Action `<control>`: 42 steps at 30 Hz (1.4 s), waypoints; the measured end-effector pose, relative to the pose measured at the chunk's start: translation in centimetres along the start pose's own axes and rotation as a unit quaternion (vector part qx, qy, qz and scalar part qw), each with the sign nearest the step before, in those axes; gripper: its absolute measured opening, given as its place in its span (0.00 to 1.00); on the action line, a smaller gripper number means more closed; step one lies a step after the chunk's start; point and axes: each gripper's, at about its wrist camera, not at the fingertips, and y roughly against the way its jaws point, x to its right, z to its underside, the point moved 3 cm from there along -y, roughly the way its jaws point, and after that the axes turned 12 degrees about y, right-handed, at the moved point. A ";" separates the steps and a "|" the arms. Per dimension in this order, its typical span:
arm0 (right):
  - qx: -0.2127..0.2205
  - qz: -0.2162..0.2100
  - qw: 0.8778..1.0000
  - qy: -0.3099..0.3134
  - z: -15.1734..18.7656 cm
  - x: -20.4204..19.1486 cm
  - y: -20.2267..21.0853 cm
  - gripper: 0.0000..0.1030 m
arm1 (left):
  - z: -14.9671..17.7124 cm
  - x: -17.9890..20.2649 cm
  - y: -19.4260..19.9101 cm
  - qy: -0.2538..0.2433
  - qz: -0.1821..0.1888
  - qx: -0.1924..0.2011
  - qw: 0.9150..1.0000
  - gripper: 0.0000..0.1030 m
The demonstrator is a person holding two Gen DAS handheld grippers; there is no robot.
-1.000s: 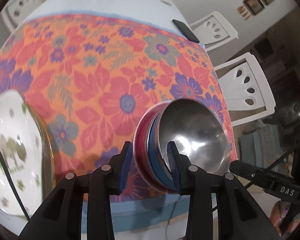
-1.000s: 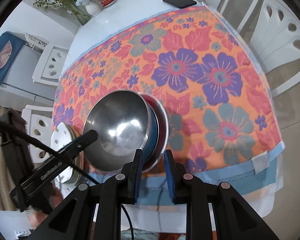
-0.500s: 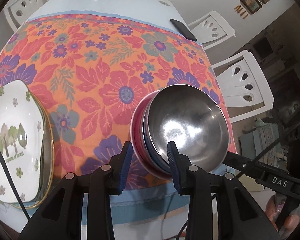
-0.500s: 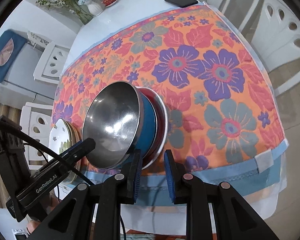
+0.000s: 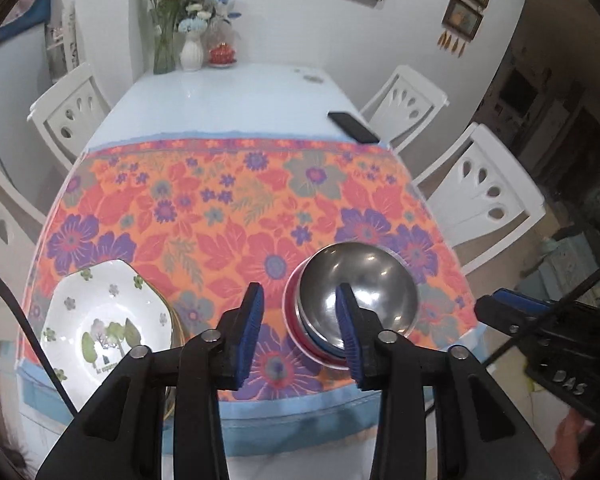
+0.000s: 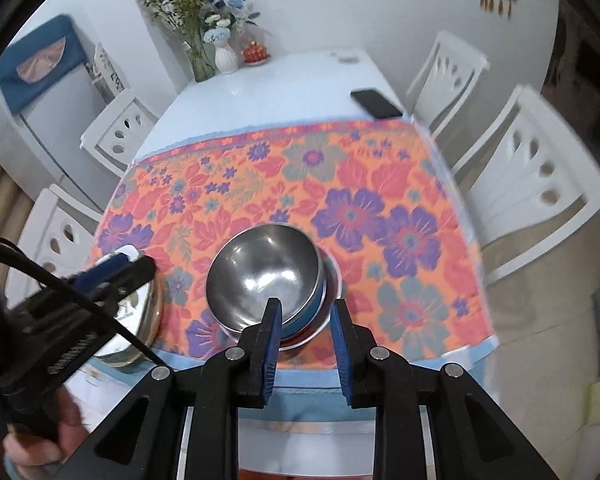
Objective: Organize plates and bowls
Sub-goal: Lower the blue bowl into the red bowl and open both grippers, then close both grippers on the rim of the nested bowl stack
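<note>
A steel bowl (image 5: pixel 356 280) sits nested in a blue bowl (image 6: pixel 318 300) and a red bowl (image 5: pixel 296 332), level on the flowered cloth near the table's front edge. My left gripper (image 5: pixel 300 300) hovers above and in front of the stack. Its jaws are opening, and the pads touch nothing. My right gripper (image 6: pixel 306 312) hangs over the stack's near rim. Its jaws are also opening, clear of the bowls. A white plate with tree print (image 5: pixel 100 320) tops a plate pile at the front left. In the right wrist view the left gripper hides part of that pile (image 6: pixel 144 320).
The orange flowered cloth (image 5: pixel 240 200) covers the near half of a pale blue table (image 5: pixel 236 100). A black phone (image 5: pixel 354 128) lies at the cloth's far right corner. Flower vases (image 5: pixel 190 52) stand at the far end, and white chairs (image 5: pixel 480 200) line both sides.
Both grippers have let go of the bowl stack, risen and drawn back, with their jaws a little wider. The stack, tilted before, now rests flat on the cloth.
</note>
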 end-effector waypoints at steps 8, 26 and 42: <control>0.037 0.018 0.999 -0.008 -0.1 -1.5 3.0 0.53 | 0.7 0.1 4.2 -0.012 0.015 0.035 0.999 0.50; 0.019 0.008 1.000 -0.021 0.8 -1.4 1.7 0.53 | 1.9 -0.4 3.1 0.018 0.034 -0.001 0.999 0.62; -0.053 -0.078 0.991 -0.092 1.0 3.8 -6.0 0.67 | 1.7 -1.1 -5.5 0.098 0.036 -0.114 0.988 0.70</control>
